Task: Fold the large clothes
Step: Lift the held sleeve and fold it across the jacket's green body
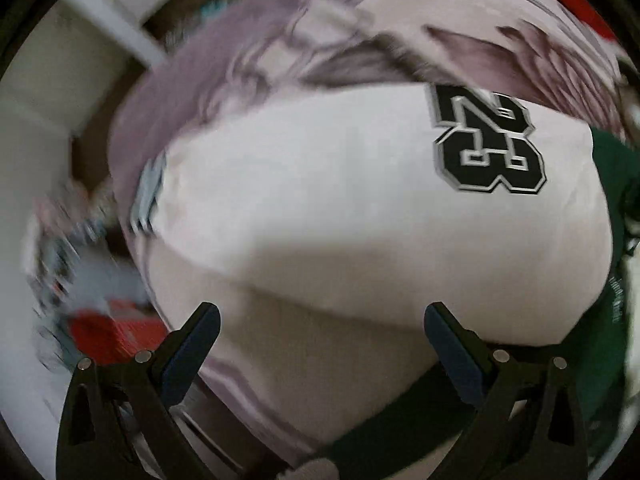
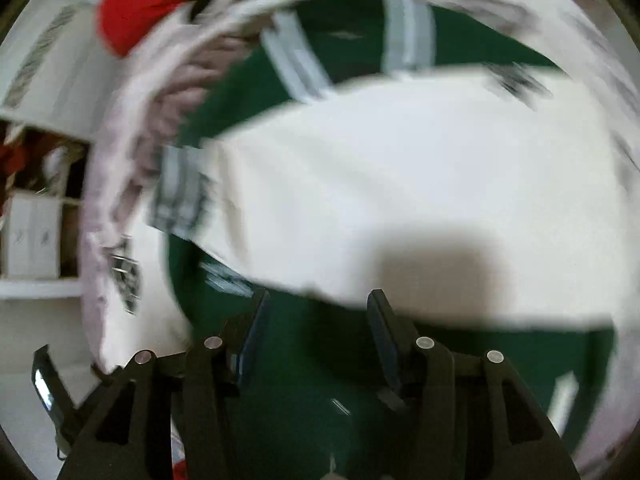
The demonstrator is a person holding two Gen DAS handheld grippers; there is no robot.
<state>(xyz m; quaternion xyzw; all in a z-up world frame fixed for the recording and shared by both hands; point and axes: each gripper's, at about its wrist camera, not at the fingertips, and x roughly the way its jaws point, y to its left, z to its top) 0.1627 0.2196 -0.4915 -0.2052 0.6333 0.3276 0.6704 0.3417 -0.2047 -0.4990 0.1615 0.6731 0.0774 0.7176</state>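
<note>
We take the white jersey as our landmark: it lies spread over a pale pink bedsheet and fills the middle of both views, its black number 23 showing in the left wrist view toward the upper right of the white panel. Both pictures are smeared by motion, so fine detail is lost.

Our left gripper points down over the near edge of the jersey with its jaws standing wide apart; nothing lies between the blue pads, and the white cloth passes beneath them without being pinched. A fold line crosses the jersey just above the fingertips.

Our right gripper hangs over the dark green part of the jersey, just below the edge of the white panel. Its jaws stand partly apart and grip no cloth; the green fabric lies below the gap. A dark shadow falls on the white panel just above the right fingertip.

Green sleeves with grey-white stripes show beyond the white panel in the right wrist view. A red cloth lies past the jersey at the upper left there, and white shelving stands off to the left of the bed.
</note>
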